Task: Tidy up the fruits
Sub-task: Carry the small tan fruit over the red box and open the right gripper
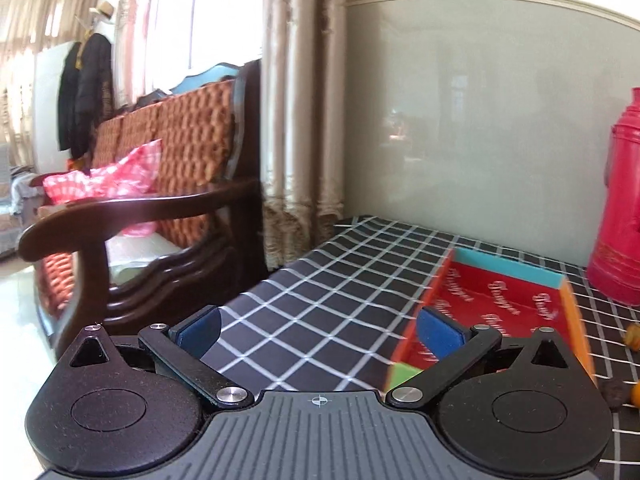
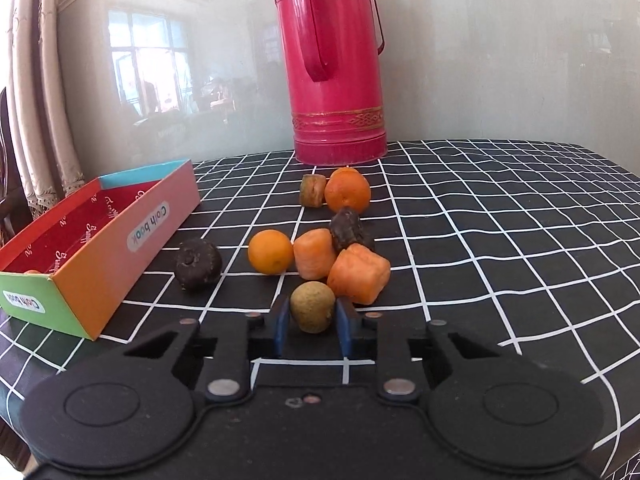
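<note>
**Right gripper closing on tan fruit**

Right gripper (image 2: 311,326) jaws narrow, bracketing the tan fruit (image 2: 312,306) at the pile's near edge; contact unclear. Squeeze evenly, lift straight, avoid nudging the carrot chunk (image 2: 359,274) touching it. Box (image 2: 96,280) sits left. Left gripper (image 1: 318,330) wide, holding nothing, above the cloth.

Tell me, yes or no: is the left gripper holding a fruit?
No. The left gripper is open, with only checked tablecloth between its blue fingers.
</note>
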`<state>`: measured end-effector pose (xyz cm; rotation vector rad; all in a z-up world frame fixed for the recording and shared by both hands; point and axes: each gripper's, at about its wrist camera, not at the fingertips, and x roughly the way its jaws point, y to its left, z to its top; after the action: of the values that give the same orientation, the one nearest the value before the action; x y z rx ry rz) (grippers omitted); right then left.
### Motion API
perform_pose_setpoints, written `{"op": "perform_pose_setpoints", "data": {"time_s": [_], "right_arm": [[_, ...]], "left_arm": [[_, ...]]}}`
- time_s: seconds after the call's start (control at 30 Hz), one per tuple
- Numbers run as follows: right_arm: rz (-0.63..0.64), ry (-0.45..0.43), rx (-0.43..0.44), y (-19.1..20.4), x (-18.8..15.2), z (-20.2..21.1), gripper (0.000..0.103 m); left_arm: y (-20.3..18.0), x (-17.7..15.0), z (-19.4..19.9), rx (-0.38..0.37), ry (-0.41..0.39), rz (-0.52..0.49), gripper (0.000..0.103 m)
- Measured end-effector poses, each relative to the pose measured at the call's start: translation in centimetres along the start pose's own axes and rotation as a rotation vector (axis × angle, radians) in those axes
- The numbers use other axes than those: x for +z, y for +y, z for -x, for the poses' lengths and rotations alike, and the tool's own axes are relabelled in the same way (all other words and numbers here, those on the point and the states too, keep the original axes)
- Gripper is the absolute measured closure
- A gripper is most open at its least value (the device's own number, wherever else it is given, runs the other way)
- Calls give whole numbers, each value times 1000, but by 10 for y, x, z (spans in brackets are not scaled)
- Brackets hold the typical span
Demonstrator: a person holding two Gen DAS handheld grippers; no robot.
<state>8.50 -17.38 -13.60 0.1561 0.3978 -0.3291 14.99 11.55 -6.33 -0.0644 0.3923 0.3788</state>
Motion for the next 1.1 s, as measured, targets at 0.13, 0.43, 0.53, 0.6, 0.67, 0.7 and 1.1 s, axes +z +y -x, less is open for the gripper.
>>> {"op": "perform_pose_setpoints", "data": {"time_s": [0.13,0.43,0.53,0.6,0.67,0.7,1.1], "right_arm": [[40,-47,57,15,5,8,86],[154,-135,318,78,26,13,86],[199,-153,389,98,32,12,86],[236,-151,419,111,33,10,86],[262,-139,428,121,30,8,86],[268,-128,433,124,29,6,86],[256,-96,438,128,26,4,76]], "left_arm": [[12,-8,-16,33,64,82,0],[35,-23,-30,47,161,181,0],[41,-24,-29,62,156,182,0],[47,-24,-30,76,158,187,0],[53,-25,-32,89,164,196,0],[56,-25,-32,93,167,199,0],[72,-26,-34,138,168,194,0]]}}
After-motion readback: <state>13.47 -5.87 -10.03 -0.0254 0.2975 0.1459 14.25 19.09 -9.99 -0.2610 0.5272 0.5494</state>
